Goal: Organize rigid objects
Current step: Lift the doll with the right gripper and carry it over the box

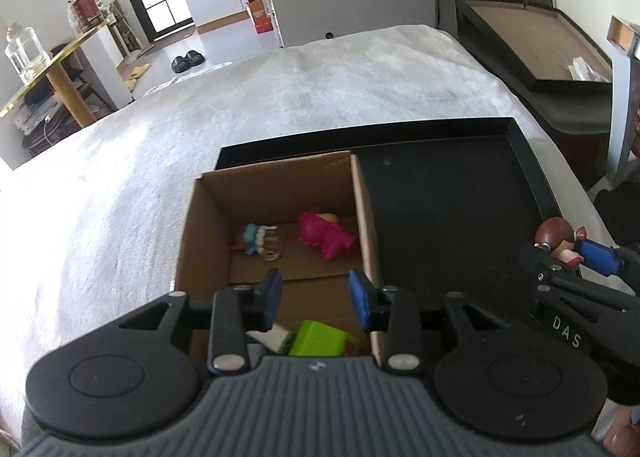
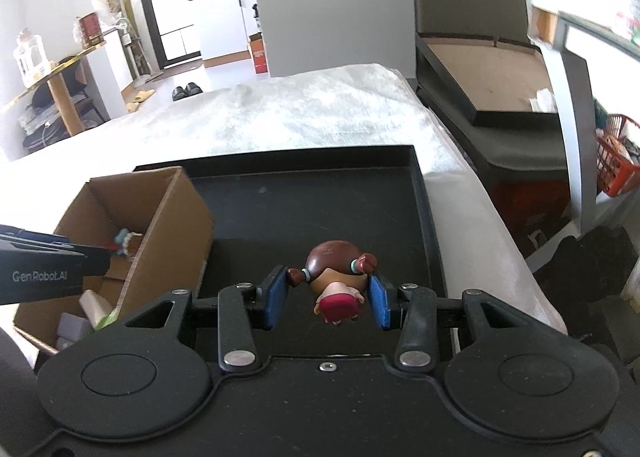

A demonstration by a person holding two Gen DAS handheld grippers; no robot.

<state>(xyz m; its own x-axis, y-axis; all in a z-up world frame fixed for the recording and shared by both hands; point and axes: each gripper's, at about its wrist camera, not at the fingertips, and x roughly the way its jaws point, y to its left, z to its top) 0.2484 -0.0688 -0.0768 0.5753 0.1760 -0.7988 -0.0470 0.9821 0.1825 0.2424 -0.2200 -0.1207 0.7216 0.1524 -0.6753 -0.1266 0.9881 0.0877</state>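
the right tool (image 2: 327, 297) pinches a doll (image 2: 334, 281) between its blue pads (image 2: 276, 293), head pointing away from the tool and pink dress toward it, so the doll's long axis runs along the fingers. it hangs clear above the black tray (image 2: 304, 201). the box (image 2: 160, 209) lies to the left of this tool and slightly ahead, its near wall just beside the left pad, so the likely next move is a sideways carry over that wall.

the left tool (image 1: 316, 299) is spread with nothing between its pads and hovers over the box (image 1: 280, 185). below and ahead of it lie a pink toy (image 1: 326, 237), a small figure (image 1: 254, 239) and a green toy (image 1: 320, 341). the right hand is the one placed to deliver the doll.
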